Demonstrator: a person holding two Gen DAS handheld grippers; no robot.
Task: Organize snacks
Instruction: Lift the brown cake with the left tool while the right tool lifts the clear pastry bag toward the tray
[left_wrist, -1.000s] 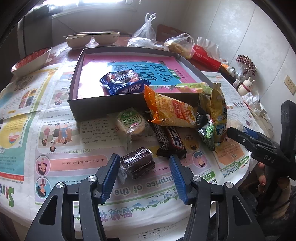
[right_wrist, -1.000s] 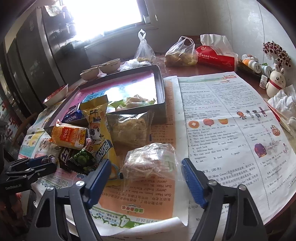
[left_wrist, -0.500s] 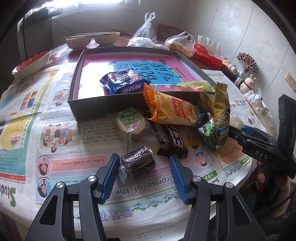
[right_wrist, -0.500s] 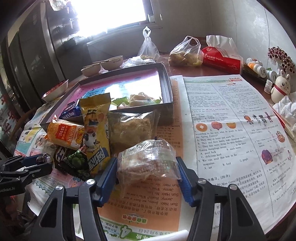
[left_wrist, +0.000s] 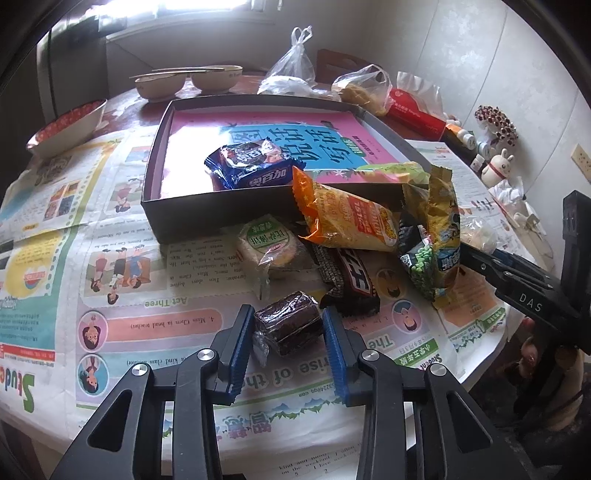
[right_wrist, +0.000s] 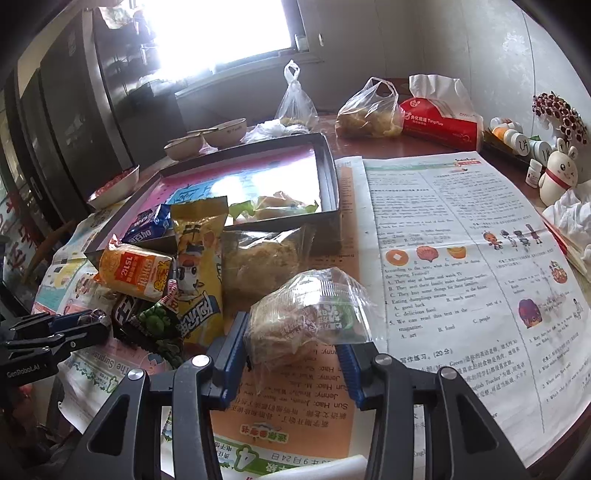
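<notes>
**Snack pile, both grippers clamped on something**

Round table (left_wrist: 122, 110) covered in newspaper (right_wrist: 461, 258), with a big dark shallow box (left_wrist: 207, 206) sitting toward 12 o'clock in the left wrist view. Its floor is a pink and blue printed sheet, and a blue cookie pack (left_wrist: 251, 168) lies inside near the front wall.

Just outside the box's front wall is the snack heap: an orange noodle-snack bag (left_wrist: 347, 218) leaning over the wall at about 1 o'clock, a tall yellow bag (right_wrist: 199, 266) standing against it, a green pea packet (right_wrist: 155, 325) and a dark chocolate bar (left_wrist: 354, 280) at its foot, plus a round rice cake with a green label (left_wrist: 267, 240) lying flat at 12 o'clock.

Left gripper (left_wrist: 288, 343): jaws closed in narrow on a small dark brown wrapped cake (left_wrist: 288, 325), both blue pads touching its sides, cake sitting on the paper.

Right gripper (right_wrist: 295, 350): jaws pinching a clear bag with a pale pastry (right_wrist: 310, 317) inside, the plastic bulging between the pads. Another clear-wrapped crumbly pastry (right_wrist: 258, 258) sits right behind it, against the box.

Far edge at 12 to 2 o'clock: a red tissue pack (right_wrist: 439, 118), tied plastic bags (right_wrist: 369, 110), two bowls (left_wrist: 184, 79), a little rabbit figure (right_wrist: 557, 173).
</notes>
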